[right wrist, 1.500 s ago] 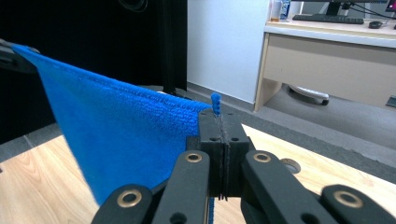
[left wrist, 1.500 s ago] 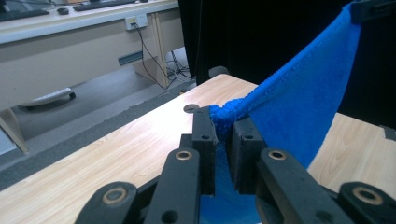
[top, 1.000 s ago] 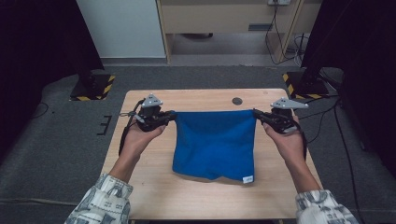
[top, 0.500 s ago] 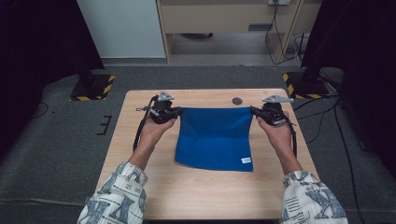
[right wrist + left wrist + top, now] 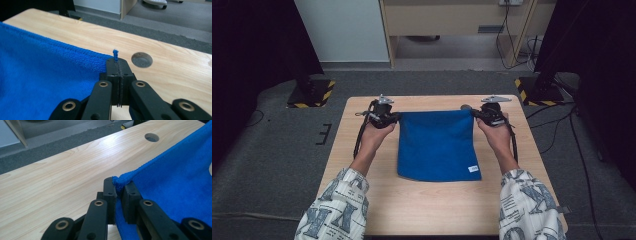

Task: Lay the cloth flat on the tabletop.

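Left tongs (image 5: 119, 191): my jaws clamp the bunched far-left corner of the blue terry cloth (image 5: 437, 145), a narrow gap between them packed with fabric.
Right tongs (image 5: 117, 65): my jaws pressed flat together on the far-right corner; a blue tuft pokes above the tips.
Cloth: far edge stretched between my two tongs, the rest spread on the pale wooden table (image 5: 432, 205).
Round hole in tabletop (image 5: 142, 59): just beyond my right tongs.

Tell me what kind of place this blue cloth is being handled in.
Probably a lab or recording workspace, not a home: a bare wooden table stands on grey carpet, hazard-striped stand bases flank it, and loose cables trail across the floor.
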`<state>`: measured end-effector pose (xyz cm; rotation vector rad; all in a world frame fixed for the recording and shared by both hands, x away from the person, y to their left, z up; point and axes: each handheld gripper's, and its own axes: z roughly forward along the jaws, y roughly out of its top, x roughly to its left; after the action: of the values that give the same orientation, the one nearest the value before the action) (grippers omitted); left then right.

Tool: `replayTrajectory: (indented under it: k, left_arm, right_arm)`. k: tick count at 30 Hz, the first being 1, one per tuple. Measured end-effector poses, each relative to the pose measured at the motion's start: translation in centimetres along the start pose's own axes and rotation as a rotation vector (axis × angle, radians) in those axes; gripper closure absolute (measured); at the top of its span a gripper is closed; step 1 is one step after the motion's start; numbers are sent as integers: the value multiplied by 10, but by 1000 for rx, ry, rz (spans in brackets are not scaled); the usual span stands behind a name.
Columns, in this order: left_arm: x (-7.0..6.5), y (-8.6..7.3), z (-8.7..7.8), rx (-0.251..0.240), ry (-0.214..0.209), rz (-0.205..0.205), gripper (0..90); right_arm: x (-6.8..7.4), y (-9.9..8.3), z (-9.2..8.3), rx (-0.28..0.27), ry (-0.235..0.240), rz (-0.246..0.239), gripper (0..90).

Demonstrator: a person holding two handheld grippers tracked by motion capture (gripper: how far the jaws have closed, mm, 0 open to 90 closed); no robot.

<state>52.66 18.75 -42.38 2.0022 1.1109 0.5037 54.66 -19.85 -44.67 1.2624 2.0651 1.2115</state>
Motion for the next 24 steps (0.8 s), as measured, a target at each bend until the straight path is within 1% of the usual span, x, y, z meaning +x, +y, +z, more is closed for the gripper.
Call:
replayTrajectory:
  k: [3, 4, 5, 6, 7, 8, 9, 10, 11, 14, 15, 16, 17, 19, 21, 22, 23, 24]
  left_arm:
    - [3, 3, 4, 1, 5, -4, 825]
    - [4, 4, 6, -2, 11, -6, 822]
    - [6, 6, 9, -15, 20, -12, 799]
    - [10, 8, 14, -40, 36, -30, 737]
    - [12, 9, 16, -36, 37, -53, 612]
    - [15, 10, 19, -37, 24, -76, 552]
    - [16, 11, 19, -48, 22, -76, 521]
    - [16, 12, 18, -61, 32, -69, 484]
    - [16, 12, 16, -70, 39, -58, 454]
    - [18, 12, 15, -72, 60, -37, 398]
    - [19, 12, 16, -54, 64, -29, 383]
    - [19, 11, 18, -12, 71, -25, 386]
    - [20, 10, 20, 27, 83, -18, 393]
    - [19, 7, 24, 87, 91, -19, 413]
    - [17, 5, 27, 118, 85, -15, 398]
    - [16, 3, 31, 141, 87, -12, 377]
    - [16, 2, 33, 152, 92, -15, 330]
    - [16, 1, 35, 159, 93, -17, 303]
  right_arm:
    - [1, 4, 7, 7, -13, -4, 898]
    - [1, 5, 8, 6, -18, 7, 893]
    - [0, 6, 10, 2, -28, 6, 859]
    - [-1, 7, 12, -4, -48, 9, 768]
    - [-2, 7, 14, -9, -85, 19, 637]
    - [-2, 7, 15, -7, -103, 25, 570]
    - [-2, 7, 15, -11, -122, 26, 510]
    - [-1, 8, 13, -13, -131, 28, 440]
    - [0, 8, 12, -9, -137, 25, 407]
    - [4, 8, 5, -3, -139, 0, 398]
    - [5, 7, 2, 0, -134, 1, 397]
    - [7, 4, 0, 5, -122, 5, 405]
    - [11, 1, -1, 18, -116, -2, 412]
    - [17, -5, -4, 22, -101, -12, 435]
    - [21, -12, -4, 32, -94, -23, 435]
    - [22, -15, -4, 37, -93, -30, 431]
    - [23, -18, -4, 43, -90, -34, 430]
    - [23, -20, -5, 47, -91, -35, 431]
